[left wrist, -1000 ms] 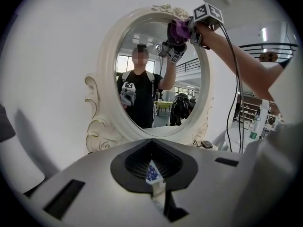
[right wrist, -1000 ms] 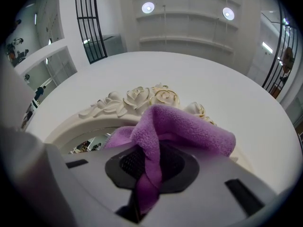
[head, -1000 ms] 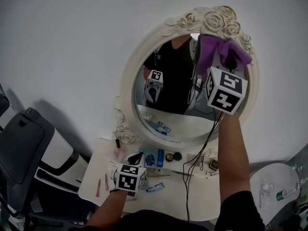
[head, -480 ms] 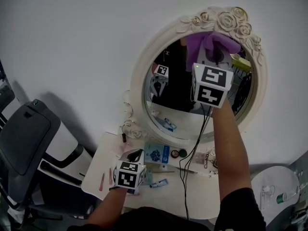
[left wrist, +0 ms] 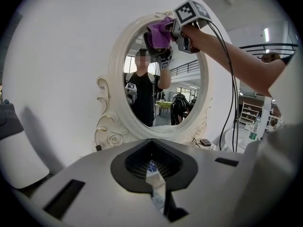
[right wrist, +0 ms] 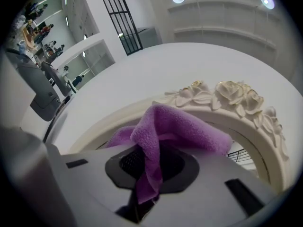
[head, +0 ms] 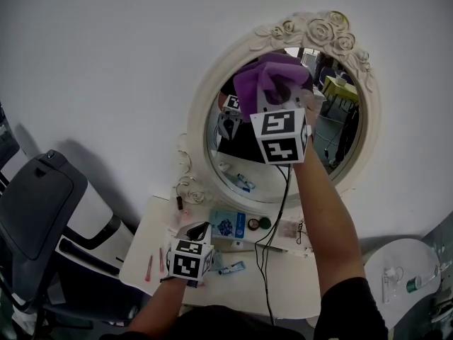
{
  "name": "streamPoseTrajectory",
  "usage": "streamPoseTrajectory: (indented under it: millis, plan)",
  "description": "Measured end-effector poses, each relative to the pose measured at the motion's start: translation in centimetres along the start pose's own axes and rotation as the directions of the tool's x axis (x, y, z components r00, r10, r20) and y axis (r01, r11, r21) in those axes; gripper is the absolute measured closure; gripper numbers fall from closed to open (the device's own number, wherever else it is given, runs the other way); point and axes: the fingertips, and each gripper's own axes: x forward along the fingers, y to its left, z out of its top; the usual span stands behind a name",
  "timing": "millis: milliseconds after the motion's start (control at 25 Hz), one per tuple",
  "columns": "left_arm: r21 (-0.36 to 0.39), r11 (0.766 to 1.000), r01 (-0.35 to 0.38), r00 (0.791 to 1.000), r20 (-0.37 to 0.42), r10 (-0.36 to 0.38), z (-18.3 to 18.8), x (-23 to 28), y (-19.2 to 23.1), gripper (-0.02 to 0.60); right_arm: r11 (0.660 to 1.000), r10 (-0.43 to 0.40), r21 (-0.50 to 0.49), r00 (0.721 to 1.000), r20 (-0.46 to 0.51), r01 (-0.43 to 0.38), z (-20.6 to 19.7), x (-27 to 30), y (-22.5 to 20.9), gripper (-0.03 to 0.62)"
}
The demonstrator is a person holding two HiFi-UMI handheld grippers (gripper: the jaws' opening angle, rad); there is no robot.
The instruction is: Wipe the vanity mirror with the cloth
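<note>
The oval vanity mirror [head: 200, 112] has a cream frame with a rose crest and stands against the white wall. A purple cloth [head: 272, 75] is bunched against the upper left of the glass. My right gripper [head: 280, 96] is shut on it, and the cloth hides its fingertips. In the right gripper view the cloth [right wrist: 175, 131] hangs between the jaws of that gripper [right wrist: 144, 193], below the rose crest [right wrist: 227, 96]. My left gripper [head: 198, 230] is low over the vanity table, shut and holding nothing. From its view [left wrist: 154, 178] I see the mirror [left wrist: 116, 79] and the cloth [left wrist: 158, 32].
A white vanity table [head: 283, 289] below the mirror holds a blue box [head: 226, 227], small jars and pens. A black cable [head: 272, 225] hangs from the right gripper down to the table. A grey chair [head: 42, 211] stands at left and a round white side table [head: 403, 275] at lower right.
My right gripper has carried the cloth leftward along the top of the glass, from the upper right to the upper left. The left gripper has stayed over the table.
</note>
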Motion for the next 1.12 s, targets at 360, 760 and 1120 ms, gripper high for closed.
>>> streamPoseTrajectory:
  millis: [360,760,1120]
  plan:
    - [0.039,0.998,0.041,0.999,-0.006,-0.041,0.3,1.0,-2.5,0.575,0.926,-0.211,0.317,0.977,-0.018,0.206,-8.8,-11.5,-6.9,0.54]
    - [0.092,0.99,0.104,0.994,-0.033,-0.101,0.5,2.8,-6.4,0.575,0.847,-0.347,0.344,0.911,-0.222,0.406,-19.0,-19.0,-12.7,0.54]
    - [0.087,0.992,0.088,0.995,-0.047,-0.084,-0.1,2.7,-6.4,0.575,0.81,-0.324,0.386,0.885,-0.334,0.442,-24.8,-17.3,-13.0,0.54]
